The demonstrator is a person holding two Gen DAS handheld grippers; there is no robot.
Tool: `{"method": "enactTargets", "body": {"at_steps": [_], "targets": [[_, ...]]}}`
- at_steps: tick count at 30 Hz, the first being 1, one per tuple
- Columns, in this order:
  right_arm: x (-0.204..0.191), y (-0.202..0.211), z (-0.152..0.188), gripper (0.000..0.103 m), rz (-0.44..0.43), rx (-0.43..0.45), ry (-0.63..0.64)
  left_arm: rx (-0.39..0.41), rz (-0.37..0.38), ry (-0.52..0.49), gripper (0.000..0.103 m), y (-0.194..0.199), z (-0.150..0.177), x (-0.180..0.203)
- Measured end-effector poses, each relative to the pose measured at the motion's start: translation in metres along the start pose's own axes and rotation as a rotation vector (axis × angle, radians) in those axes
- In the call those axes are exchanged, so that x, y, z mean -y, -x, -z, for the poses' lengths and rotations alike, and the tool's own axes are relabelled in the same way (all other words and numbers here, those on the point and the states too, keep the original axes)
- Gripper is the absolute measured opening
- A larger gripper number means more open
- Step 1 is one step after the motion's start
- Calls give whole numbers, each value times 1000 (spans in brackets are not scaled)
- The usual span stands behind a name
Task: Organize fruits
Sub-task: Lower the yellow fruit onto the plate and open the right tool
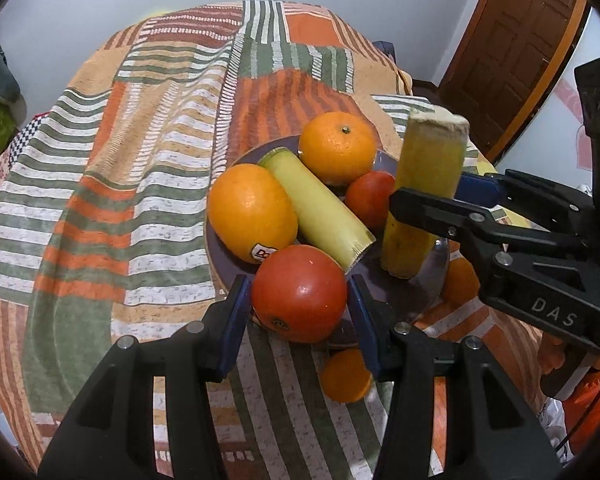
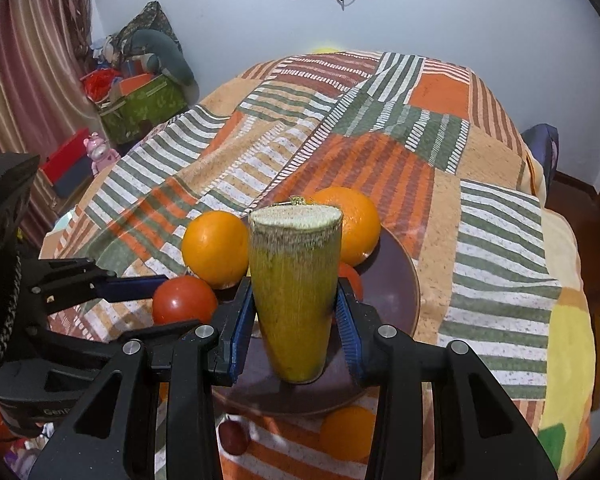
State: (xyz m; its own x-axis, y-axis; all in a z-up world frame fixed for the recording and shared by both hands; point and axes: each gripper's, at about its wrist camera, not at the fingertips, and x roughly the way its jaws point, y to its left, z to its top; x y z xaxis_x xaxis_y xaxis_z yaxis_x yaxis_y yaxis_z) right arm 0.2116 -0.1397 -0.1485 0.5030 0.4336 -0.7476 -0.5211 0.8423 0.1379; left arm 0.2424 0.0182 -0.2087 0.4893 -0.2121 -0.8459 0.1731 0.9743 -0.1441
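A dark purple plate (image 1: 400,292) (image 2: 388,280) holds two oranges (image 1: 252,212) (image 1: 338,148), a pale yellow-green cut stalk (image 1: 320,208) lying flat and a small tomato (image 1: 370,198). My left gripper (image 1: 300,300) is shut on a big red tomato (image 1: 300,294) (image 2: 184,300) at the plate's near edge. My right gripper (image 2: 296,316) (image 1: 428,196) is shut on a second yellow-green cut stalk (image 2: 294,292) (image 1: 424,188), held upright with its lower end on or just above the plate.
The table wears a striped orange, green and white cloth (image 1: 120,200). Two small oranges (image 1: 346,376) (image 1: 460,280) lie on the cloth beside the plate, and a small dark red fruit (image 2: 234,438) lies near its front. A wooden door (image 1: 512,40) is at the right.
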Motion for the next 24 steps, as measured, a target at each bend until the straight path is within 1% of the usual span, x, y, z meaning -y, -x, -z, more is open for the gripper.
{"method": "enactTargets", "body": {"at_steps": [4, 9, 13, 17, 24], "targets": [[-1, -2, -2, 36, -2, 2, -2, -11, 0, -10, 49, -8, -1, 3], [-3, -11, 1, 38, -19, -23, 6, -12, 2, -9, 49, -12, -2, 3], [-8, -14, 4, 39, -17, -29, 18, -9, -5, -18, 49, -13, -2, 4], [-3, -15, 6, 39, -50, -47, -4, -3, -24, -33, 49, -13, -2, 8], [-5, -3, 7, 39, -29, -38, 8, 1, -35, -27, 50, -9, -1, 8]]}}
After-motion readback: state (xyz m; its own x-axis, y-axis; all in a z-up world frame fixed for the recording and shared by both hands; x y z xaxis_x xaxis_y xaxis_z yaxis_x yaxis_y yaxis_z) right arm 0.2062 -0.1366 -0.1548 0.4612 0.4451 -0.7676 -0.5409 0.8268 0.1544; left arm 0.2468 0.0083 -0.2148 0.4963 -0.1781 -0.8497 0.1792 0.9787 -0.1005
